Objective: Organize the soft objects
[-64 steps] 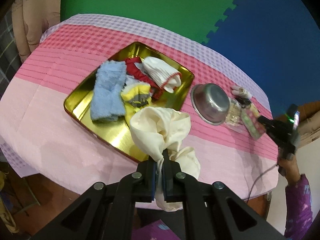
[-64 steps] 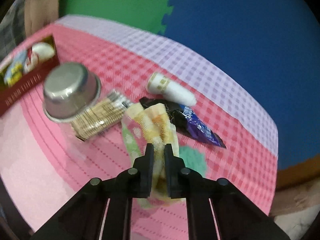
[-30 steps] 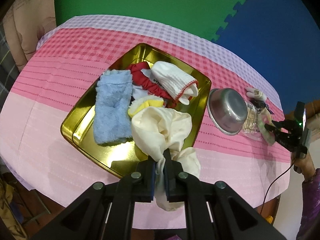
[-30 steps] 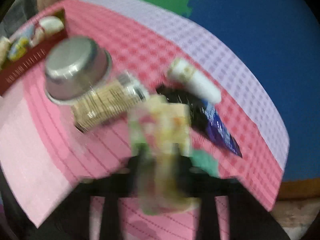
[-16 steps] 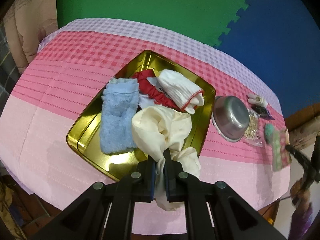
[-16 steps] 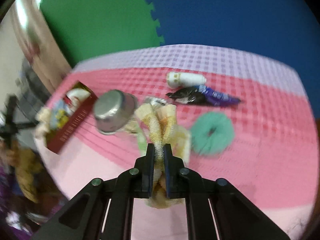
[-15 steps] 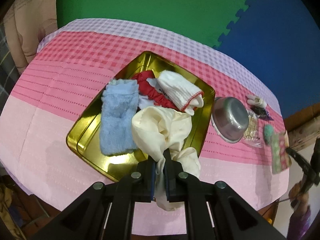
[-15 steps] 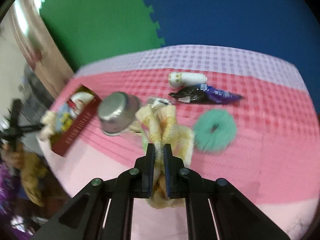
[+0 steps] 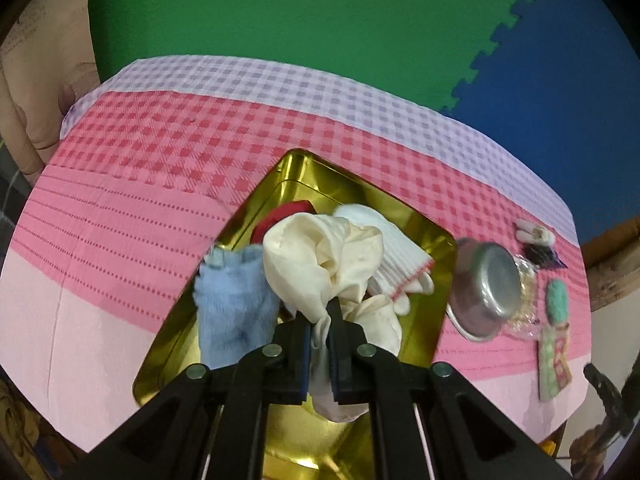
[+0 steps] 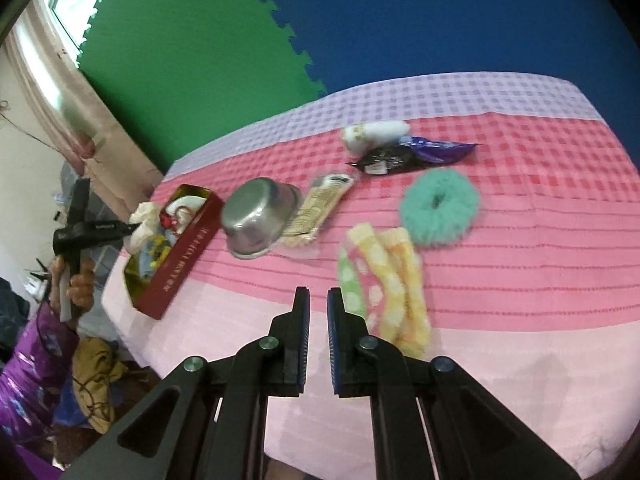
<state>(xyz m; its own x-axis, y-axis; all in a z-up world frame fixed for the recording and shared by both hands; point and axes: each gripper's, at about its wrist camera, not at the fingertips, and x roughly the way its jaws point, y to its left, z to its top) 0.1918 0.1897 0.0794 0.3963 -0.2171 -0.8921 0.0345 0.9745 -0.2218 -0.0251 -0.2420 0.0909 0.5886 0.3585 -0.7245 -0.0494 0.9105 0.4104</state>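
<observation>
My left gripper (image 9: 319, 326) is shut on a cream cloth (image 9: 320, 264) and holds it above the gold tray (image 9: 424, 232). The tray holds a blue towel (image 9: 234, 304), a red cloth (image 9: 280, 216) and a white sock (image 9: 396, 264). My right gripper (image 10: 318, 308) is empty, its jaws a narrow gap apart. The yellow-green patterned cloth (image 10: 384, 280) lies on the pink tablecloth just right of its fingertips. A teal scrunchie (image 10: 440, 208) lies beyond it. In the right wrist view the tray (image 10: 176, 256) and left gripper (image 10: 134, 226) show at far left.
An overturned steel bowl (image 10: 258, 218), a clear packet of sticks (image 10: 316, 212), a dark snack bag (image 10: 412, 154) and a white bottle (image 10: 374, 132) lie on the table. The table's front edge (image 10: 400, 440) is near. Green and blue foam mats form the back wall.
My right gripper let go of the yellow-green cloth, which now lies on the table. My left gripper moved forward over the tray, still holding the cream cloth.
</observation>
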